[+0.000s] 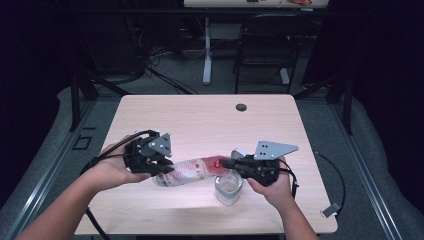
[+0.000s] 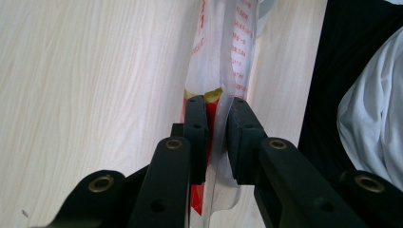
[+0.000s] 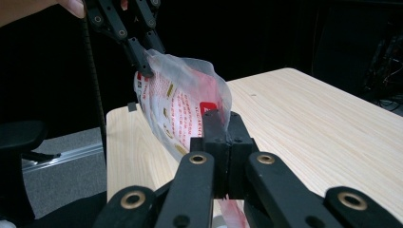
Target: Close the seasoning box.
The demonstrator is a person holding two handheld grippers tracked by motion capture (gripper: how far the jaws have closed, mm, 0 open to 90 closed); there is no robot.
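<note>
Near the front edge of the bench (image 1: pixel 200 115), a clear plastic bag (image 1: pixel 192 171) with red print hangs stretched in the air between the two grippers, above a small glass jar (image 1: pixel 229 189) standing just below its right end. Left gripper (image 2: pixel 216 137) has its jaws pinching the bag's left end, film bunched between the pads; right gripper (image 3: pixel 223 142) has its jaws clamped tight on the other end, with a red strip of film trailing below them. Both hands sit close to the front edge, the left hand (image 1: pixel 112 167) toward the left side, the right hand (image 1: pixel 275 187) toward the right.
</note>
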